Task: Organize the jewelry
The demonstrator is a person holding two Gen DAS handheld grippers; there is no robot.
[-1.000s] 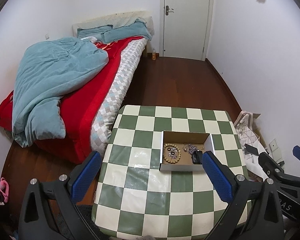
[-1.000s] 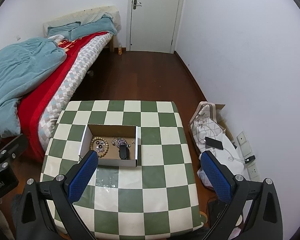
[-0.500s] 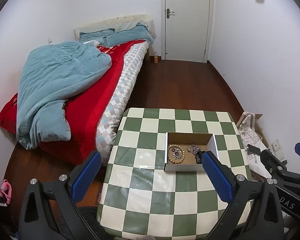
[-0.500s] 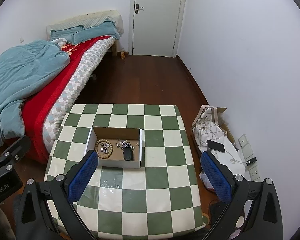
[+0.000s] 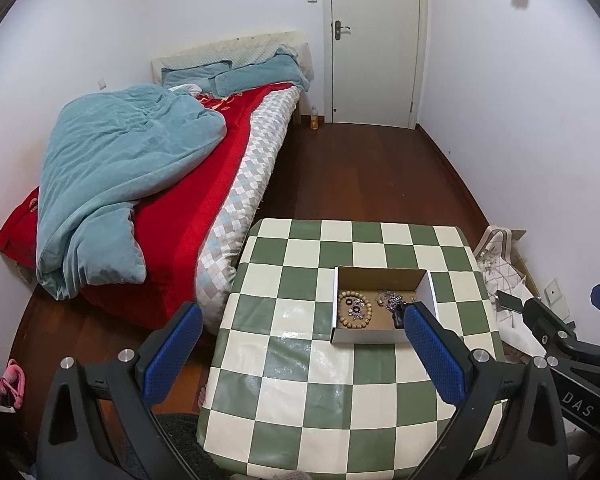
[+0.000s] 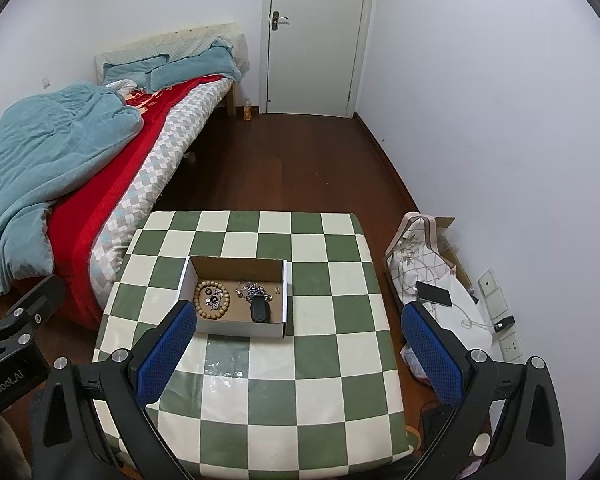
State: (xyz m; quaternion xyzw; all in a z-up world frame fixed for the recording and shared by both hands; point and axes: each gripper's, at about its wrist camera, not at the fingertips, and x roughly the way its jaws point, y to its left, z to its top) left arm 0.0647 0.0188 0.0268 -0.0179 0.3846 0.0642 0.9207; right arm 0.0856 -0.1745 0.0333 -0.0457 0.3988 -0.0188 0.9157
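Both tools held high above the checkered table [image 6: 332, 360], well clear of its surface. Left gripper [image 5: 300, 350]: jaws spread wide, nothing between the blue pads. Right gripper [image 6: 296, 354]: same, wide open and empty.

Cardboard box [image 6: 236, 268] sits on the table, near the middle and somewhat toward the far edge. Inside, along its left wall: wooden bead bracelet [image 6: 199, 304] lying as a ring, small dark rings [image 6: 212, 298] within it. Centre of box: tangle of silver chain [image 6: 252, 290]. Near-right of box: black oblong item [image 6: 259, 310], identity unclear.
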